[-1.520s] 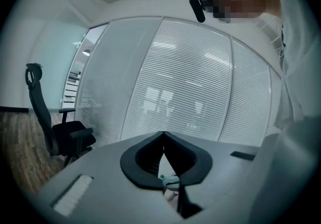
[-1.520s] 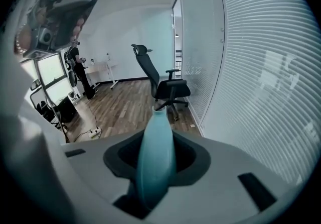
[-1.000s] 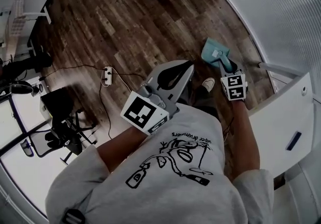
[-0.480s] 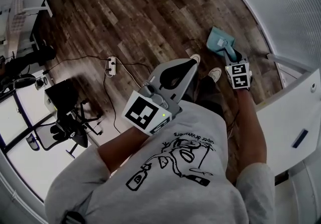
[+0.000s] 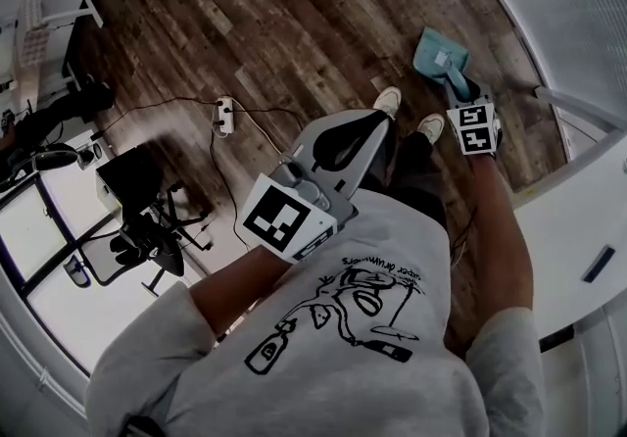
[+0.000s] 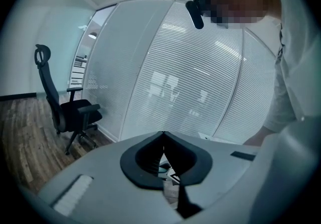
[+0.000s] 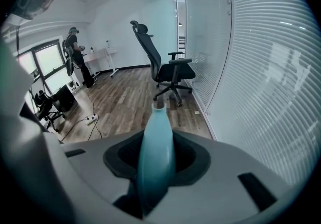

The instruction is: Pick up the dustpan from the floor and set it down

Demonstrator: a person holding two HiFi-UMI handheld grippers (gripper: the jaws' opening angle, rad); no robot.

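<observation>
The right gripper [image 7: 157, 162] is clamped on the teal handle of the dustpan [image 5: 437, 53], which fills the gap between its jaws and sticks out past them. In the head view the dustpan sits low over the wooden floor [image 5: 265, 24], close to the slatted glass wall [image 5: 578, 4] and just ahead of the person's white shoes [image 5: 388, 100] (whether the pan touches the boards I cannot tell). The left gripper [image 6: 163, 140] hangs in front of the grey T-shirt [image 5: 343, 327], well apart from the dustpan, its jaws together with nothing between them. A power strip [image 5: 225, 115] and its cable lie on the floor to the left. A black office chair [image 7: 168, 70] stands by the glass wall.
</observation>
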